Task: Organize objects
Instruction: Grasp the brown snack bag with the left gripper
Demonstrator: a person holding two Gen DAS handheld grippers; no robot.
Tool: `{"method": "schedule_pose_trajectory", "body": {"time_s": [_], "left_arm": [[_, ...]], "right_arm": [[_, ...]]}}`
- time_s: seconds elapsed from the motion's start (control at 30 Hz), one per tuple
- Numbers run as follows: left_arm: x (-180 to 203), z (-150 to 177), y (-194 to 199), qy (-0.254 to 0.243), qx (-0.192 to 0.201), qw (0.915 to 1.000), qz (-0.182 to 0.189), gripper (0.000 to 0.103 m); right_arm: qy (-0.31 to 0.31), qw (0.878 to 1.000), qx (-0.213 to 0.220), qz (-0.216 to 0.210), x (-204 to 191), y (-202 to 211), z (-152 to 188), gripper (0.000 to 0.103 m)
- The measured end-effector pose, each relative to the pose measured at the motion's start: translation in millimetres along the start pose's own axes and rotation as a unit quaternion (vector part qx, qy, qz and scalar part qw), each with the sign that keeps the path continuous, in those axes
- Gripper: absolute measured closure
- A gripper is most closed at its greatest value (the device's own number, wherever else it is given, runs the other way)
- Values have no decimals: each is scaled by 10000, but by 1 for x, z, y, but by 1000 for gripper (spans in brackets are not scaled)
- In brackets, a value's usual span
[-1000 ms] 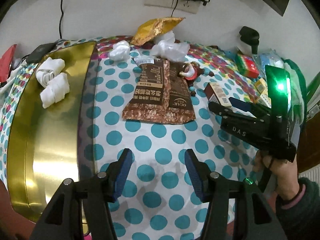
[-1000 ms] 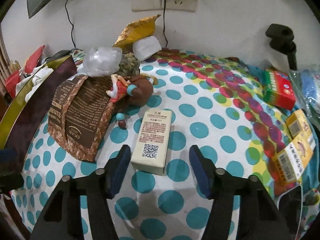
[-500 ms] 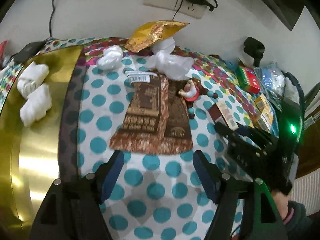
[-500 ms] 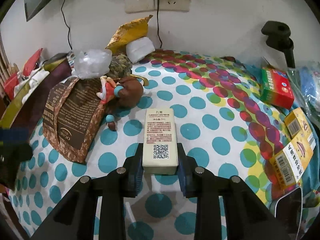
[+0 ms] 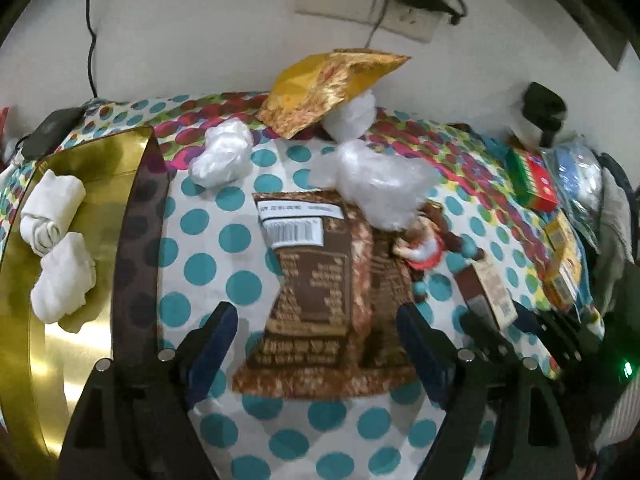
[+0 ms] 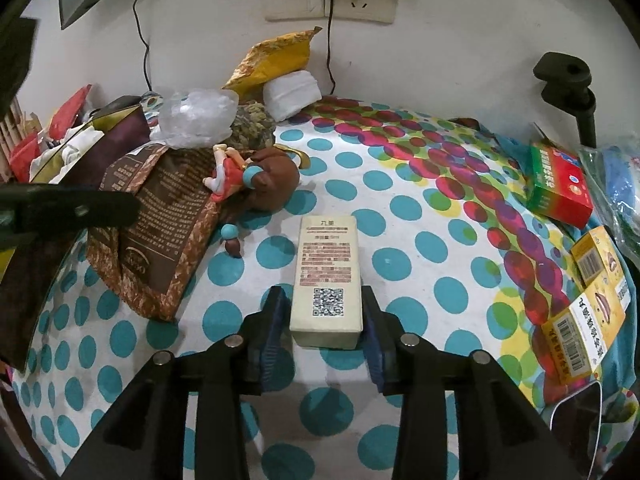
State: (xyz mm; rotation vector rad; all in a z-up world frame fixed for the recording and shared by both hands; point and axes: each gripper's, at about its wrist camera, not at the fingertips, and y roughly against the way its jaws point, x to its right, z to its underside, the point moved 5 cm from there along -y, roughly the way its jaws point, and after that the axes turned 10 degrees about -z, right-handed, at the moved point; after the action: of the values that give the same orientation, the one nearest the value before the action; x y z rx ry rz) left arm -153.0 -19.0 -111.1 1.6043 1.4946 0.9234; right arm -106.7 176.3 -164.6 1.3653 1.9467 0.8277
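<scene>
My left gripper (image 5: 316,318) hangs over the near end of the brown snack bag (image 5: 320,288). Its jaws are opening wide, one on each side of the bag, and neither pad touches it. My right gripper (image 6: 321,292) straddles the near end of the cream box with a QR code (image 6: 326,264), which lies flat on the dotted cloth. Those jaws are opening too: the left pad stands a sliver off the box and the right pad is close against its side. A small red-and-brown figurine (image 6: 240,176) leans on the bag.
The gold tin tray (image 5: 60,360) at the left holds two rolled white cloths (image 5: 52,208). A clear plastic bag (image 5: 380,184), a gold foil pouch (image 5: 328,84) and a white wad (image 5: 222,154) crowd the wall. A red-green carton (image 6: 560,184) and yellow cartons (image 6: 588,308) line the right edge.
My left gripper moved away from the tin to the brown bag while its jaws widened. My right jaws closed onto the cream box, then eased off a little.
</scene>
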Motion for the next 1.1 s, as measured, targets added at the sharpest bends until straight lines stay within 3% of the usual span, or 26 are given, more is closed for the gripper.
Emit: {"method": "schedule_pose_trajectory", "body": {"time_s": [0.17,0.33,0.47,0.77,1.1], "left_arm": [[1,-3,-18,98,-68,9999,-8,19],[8,-6,-23,63,408,9990,-178,18],[10,-6,-28,97,646,9978,-60,17],[4,-3,-39,184,832,9964,-7,0],[4,-2,-38,214,866,9960,-30,0]], "right_arm": [[19,10000,-8,-40,-1,-1,1,62],[59,10000,-22,-42,-2,-2,1,61],[69,10000,-26,-47,-3,-3,1,60],[99,9999,-39,-72,-6,-4,1,55],[112,9999,-43,-79,-7,-4,1,54]]}}
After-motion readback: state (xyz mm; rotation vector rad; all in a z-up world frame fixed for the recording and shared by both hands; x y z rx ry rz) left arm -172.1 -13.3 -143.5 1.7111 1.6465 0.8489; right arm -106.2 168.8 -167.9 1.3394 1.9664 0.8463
